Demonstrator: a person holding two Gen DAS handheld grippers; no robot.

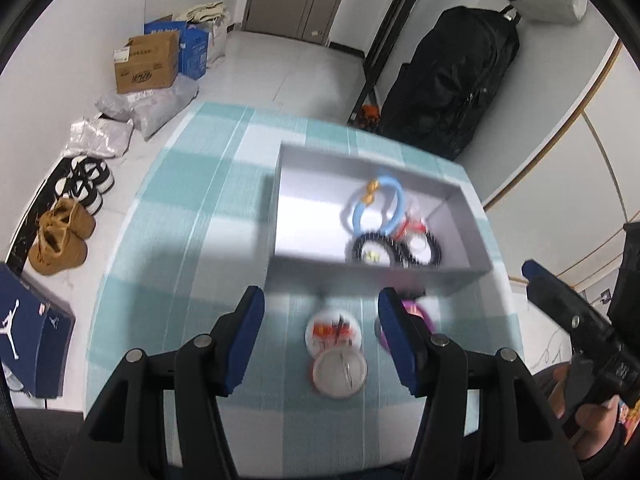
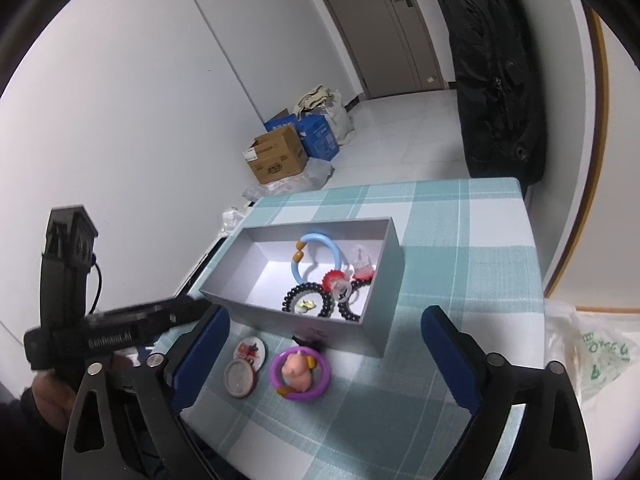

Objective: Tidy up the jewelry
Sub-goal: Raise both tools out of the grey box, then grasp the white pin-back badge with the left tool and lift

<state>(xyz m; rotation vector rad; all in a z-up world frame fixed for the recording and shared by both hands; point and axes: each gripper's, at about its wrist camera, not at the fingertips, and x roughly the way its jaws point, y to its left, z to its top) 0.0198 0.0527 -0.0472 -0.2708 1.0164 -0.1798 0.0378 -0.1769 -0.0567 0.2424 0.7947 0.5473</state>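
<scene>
Jewelry lay in two places: several pieces already sat in the grey box [image 2: 386, 280] ahead of both grippers, among them a blue ring [image 2: 318, 258], black bead bracelets [image 2: 304, 303] and a red piece [image 2: 334, 279], while three pieces waited on the checked cloth [image 2: 472, 264] between the box and the jaws. These were a purple ring with a pink figure [image 2: 299, 372] and two round badges [image 2: 245, 366], one overlapping the other.

The right gripper [image 2: 324, 360] stood wide apart and empty, with the purple ring just ahead between its fingers. The left gripper [image 1: 322, 340] was partly apart, also empty, framing the badges [image 1: 335, 350].

The step in hand looked like picking up the loose pieces. The next move likely called for lowering over one piece, closing gently, then carrying it into the box.

Readable writing: "DenRobot.AI" on the left gripper's body, seen from the right wrist; the lettering on the cardboard carton [image 2: 276, 158] was too small to read.
</scene>
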